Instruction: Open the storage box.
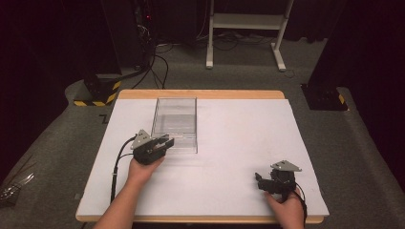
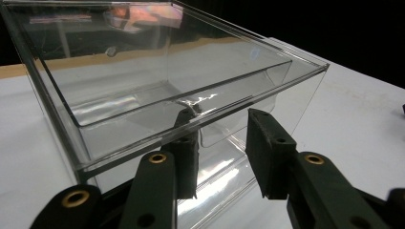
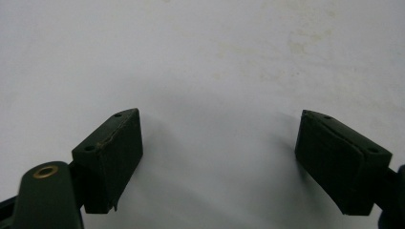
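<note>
A clear plastic box (image 1: 175, 122) stands on the white table top (image 1: 229, 143), left of centre, with its long side running away from me. My left gripper (image 1: 165, 142) is at the box's near-left corner. In the left gripper view its jaws straddle the box's near wall (image 2: 143, 138): one pad (image 2: 187, 157) shows through the clear plastic and the other pad (image 2: 268, 152) is outside. A gap remains between them, so the left gripper (image 2: 222, 119) is open. My right gripper (image 1: 261, 181) rests near the front right edge. The right gripper (image 3: 219, 124) is wide open over bare table.
The table's wooden edge (image 1: 200, 94) runs along the back. Beyond it on the grey floor are a white stand's legs (image 1: 243, 33), black cables (image 1: 157, 62) and a yellow-and-black striped base (image 1: 98, 93).
</note>
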The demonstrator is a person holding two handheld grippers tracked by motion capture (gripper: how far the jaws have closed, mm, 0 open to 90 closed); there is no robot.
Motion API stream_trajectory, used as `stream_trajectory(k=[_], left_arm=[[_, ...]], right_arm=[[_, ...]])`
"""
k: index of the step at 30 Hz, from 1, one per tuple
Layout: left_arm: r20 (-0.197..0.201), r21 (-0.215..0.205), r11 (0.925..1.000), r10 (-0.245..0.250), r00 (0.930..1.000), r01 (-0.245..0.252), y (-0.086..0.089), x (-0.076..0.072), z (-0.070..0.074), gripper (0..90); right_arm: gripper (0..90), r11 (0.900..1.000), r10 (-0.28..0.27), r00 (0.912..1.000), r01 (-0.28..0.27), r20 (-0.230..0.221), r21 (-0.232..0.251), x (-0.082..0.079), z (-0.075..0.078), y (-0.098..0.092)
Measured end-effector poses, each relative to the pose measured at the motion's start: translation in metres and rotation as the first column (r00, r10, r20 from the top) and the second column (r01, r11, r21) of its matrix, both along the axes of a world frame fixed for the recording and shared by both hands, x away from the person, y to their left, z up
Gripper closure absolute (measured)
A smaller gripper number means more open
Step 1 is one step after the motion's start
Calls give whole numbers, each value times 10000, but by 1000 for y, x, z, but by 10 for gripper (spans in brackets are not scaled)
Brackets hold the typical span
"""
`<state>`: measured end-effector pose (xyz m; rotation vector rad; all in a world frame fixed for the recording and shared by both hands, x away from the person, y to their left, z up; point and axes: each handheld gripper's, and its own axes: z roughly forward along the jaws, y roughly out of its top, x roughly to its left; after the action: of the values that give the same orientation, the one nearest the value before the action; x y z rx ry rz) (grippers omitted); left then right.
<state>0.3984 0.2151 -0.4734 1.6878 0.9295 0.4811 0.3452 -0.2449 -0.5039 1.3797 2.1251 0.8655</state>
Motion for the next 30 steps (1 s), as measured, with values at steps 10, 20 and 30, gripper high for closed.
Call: stream_trajectory(k=[10, 20, 30], left_arm=[[-14, -145, 9995, -291, 9996, 290, 3, 2, -3, 673], [55, -477, 9975, -510, 9987, 512, 9, 2, -7, 743], [150, -793, 9924, -934, 9955, 943, 18, 1, -10, 795]], right_arm=[[172, 10000, 20, 10000, -20, 6, -9, -1, 0, 0], [178, 10000, 29, 10000, -29, 34, 1, -1, 0, 1], [185, 10000, 90, 9999, -90, 70, -12, -1, 0, 1]])
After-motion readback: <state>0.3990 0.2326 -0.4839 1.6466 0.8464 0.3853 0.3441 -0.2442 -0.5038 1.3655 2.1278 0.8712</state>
